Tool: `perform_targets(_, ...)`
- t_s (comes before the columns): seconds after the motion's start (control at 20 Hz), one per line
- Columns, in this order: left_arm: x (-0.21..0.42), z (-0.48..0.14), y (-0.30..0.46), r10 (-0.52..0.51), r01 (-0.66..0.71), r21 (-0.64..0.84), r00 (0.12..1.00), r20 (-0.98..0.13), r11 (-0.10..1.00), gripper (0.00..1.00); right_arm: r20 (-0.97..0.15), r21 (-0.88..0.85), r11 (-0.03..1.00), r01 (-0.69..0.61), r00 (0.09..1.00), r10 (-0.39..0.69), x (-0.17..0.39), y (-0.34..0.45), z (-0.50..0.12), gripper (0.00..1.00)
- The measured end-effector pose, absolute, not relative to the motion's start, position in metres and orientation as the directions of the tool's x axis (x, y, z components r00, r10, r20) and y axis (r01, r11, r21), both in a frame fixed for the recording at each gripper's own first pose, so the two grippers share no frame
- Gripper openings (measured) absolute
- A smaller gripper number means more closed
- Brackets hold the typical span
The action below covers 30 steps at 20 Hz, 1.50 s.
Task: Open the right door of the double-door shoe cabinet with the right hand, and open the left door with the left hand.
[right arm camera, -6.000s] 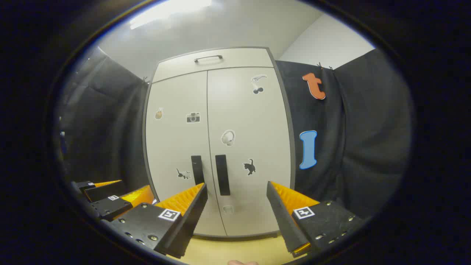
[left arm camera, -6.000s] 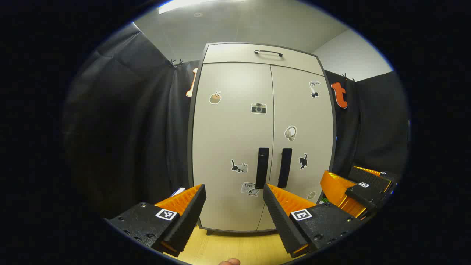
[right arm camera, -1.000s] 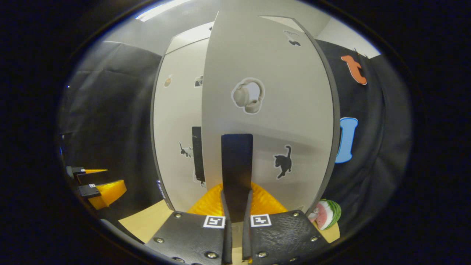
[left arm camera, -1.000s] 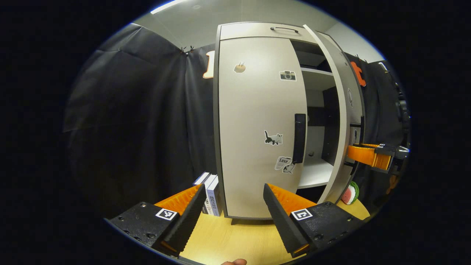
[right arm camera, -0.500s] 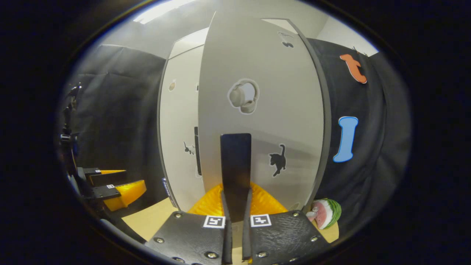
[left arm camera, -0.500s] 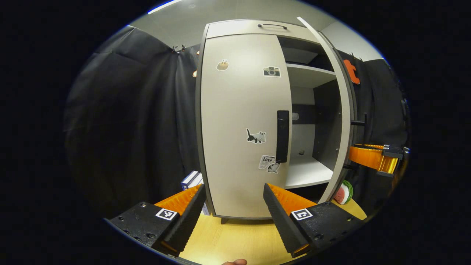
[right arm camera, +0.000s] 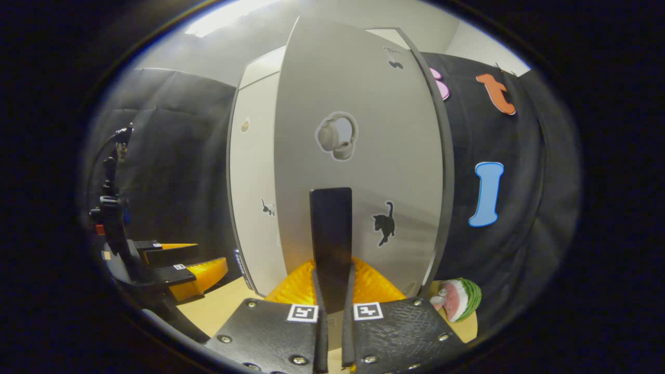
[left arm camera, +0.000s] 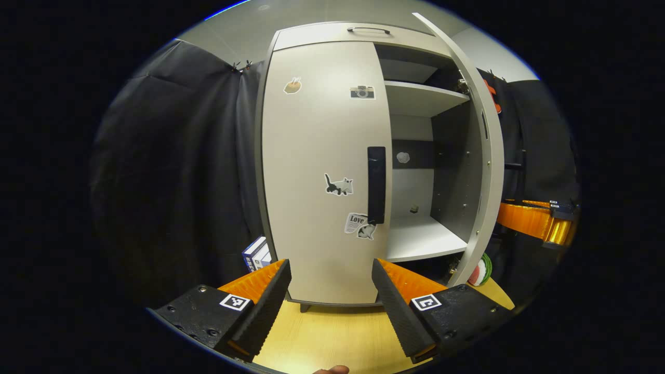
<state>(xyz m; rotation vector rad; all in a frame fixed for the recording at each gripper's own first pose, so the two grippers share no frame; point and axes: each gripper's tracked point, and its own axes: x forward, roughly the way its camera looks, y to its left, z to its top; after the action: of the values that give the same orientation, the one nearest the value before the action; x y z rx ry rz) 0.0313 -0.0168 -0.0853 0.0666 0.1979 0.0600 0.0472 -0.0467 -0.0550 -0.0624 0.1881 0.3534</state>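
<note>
The pale shoe cabinet's left door (left arm camera: 317,171) is closed, and its black handle (left arm camera: 376,184) stands above and ahead of my open left gripper (left arm camera: 330,280), apart from it. The right door (left arm camera: 486,156) is swung wide and seen edge-on, with the shelves (left arm camera: 421,239) inside exposed. In the right gripper view the right door (right arm camera: 374,156) is close in front, and my right gripper (right arm camera: 331,291) is shut on its black handle (right arm camera: 331,234). The right gripper (left arm camera: 530,218) also shows beyond that door's edge. The left gripper (right arm camera: 182,265) appears low at the left.
The cabinet stands on a wooden top (left arm camera: 332,332). Books (left arm camera: 257,254) lean by its left side. A watermelon slice toy (right arm camera: 460,298) lies by the open door's foot. A top drawer with a handle (left arm camera: 369,30) sits above the doors. A dark stand (right arm camera: 111,208) rises at far left.
The right door has swung farther open with my right gripper shut on its handle. The left gripper stays open and has turned so the left door's handle sits nearer its middle.
</note>
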Motion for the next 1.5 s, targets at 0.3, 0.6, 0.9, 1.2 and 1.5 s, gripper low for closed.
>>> perform_targets(0.3,0.033,-0.091,-0.041,0.026,-0.01,0.079,0.978,-0.206,0.997,0.96,-0.199,-0.023,0.943,-0.331,0.926,0.32,0.039,-0.064,-0.052,0.11)
perform_targets(0.6,0.033,-0.095,-0.053,0.008,0.009,0.077,0.976,-0.218,0.997,0.95,-0.199,-0.032,0.96,-0.279,0.943,0.267,0.028,-0.089,-0.049,0.1)
perform_targets(0.9,0.03,-0.096,-0.076,-0.042,0.061,0.079,0.975,-0.22,0.995,0.95,-0.205,-0.046,0.976,-0.214,0.958,0.201,0.019,-0.123,-0.041,0.09)
perform_targets(1.2,0.026,-0.094,-0.094,-0.073,0.096,0.1,0.974,-0.216,0.99,0.96,-0.194,-0.055,0.989,-0.141,0.973,0.128,0.017,-0.15,-0.037,0.09)
perform_targets(1.5,0.032,-0.095,-0.105,-0.088,0.107,0.076,0.971,-0.222,0.991,0.95,-0.179,-0.056,0.997,-0.055,0.983,0.044,0.024,-0.194,-0.032,0.08)
